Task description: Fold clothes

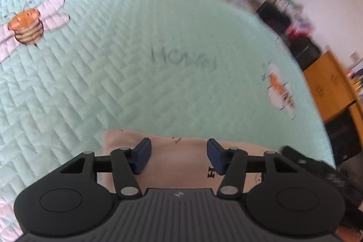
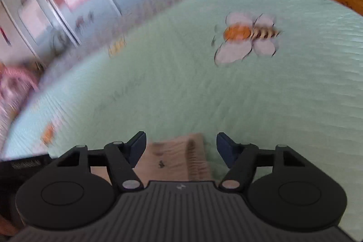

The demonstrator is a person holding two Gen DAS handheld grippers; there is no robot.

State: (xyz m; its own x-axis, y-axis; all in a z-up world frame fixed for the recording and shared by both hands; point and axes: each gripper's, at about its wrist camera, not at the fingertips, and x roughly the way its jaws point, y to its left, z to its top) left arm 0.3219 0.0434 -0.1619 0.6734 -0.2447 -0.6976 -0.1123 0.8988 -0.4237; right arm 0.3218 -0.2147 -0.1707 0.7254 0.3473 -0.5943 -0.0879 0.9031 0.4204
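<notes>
The pink shirt (image 1: 181, 165) is lying folded on the green blanket (image 1: 136, 83) with bees. The left gripper (image 1: 179, 155) and the right gripper (image 2: 179, 151) are hanging over it, fingers spread wide, holding nothing.

right gripper (image 2: 179, 149) jaws apart | pink garment (image 2: 172, 160) below | mint quilt (image 2: 181, 87)

We read "HONEY" (image 1: 183, 58), blurred, stitched in grey on the mint quilt (image 1: 113, 83). A black "H" (image 1: 211, 172) stands on the beige garment (image 1: 181, 162). Other small marks stay too blurred to read.
</notes>
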